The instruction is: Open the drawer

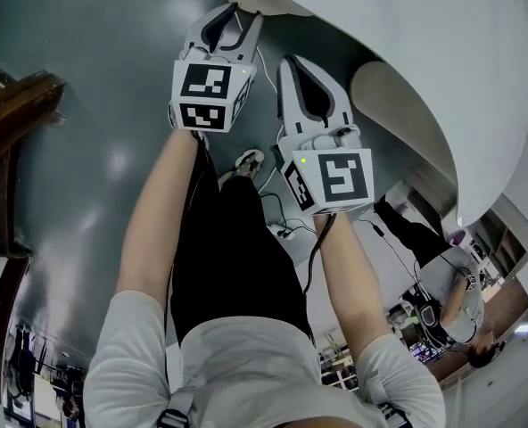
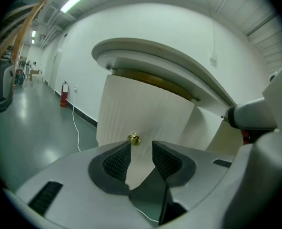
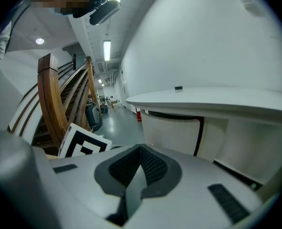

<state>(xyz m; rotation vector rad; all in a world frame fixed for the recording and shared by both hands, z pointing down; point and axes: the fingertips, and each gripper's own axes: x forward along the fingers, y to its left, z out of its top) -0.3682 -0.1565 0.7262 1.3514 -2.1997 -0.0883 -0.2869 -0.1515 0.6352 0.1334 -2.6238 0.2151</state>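
Left gripper view shows the left gripper (image 2: pixel 142 144) with its jaws standing apart and nothing between the ribbed pads; the small brass knob (image 2: pixel 134 138) sits just beyond the tip of the left-hand jaw, off the middle of the gap and not yet inside it. That knob is fixed to the pale ribbed front of the drawer (image 2: pixel 146 106), which looks shut under the curved white desk (image 2: pixel 155 56). The right gripper (image 3: pixel 140 149) has its jaws drawn together on nothing and hangs just beside the left one, further from the desk. The likely trouble is the offset: if the jaws close from this line, one pad may strike the knob's side or catch only its edge, and a knob this small and round could slip out once the pull begins; the right gripper so near could also stand in the drawer's path. Below lies a glossy grey floor (image 2: pixel 36 142) with a white cable (image 2: pixel 75 128) trailing across it, a red fire extinguisher (image 2: pixel 64 93) by the wall, and a wooden staircase (image 3: pixel 60 104) along a lit corridor
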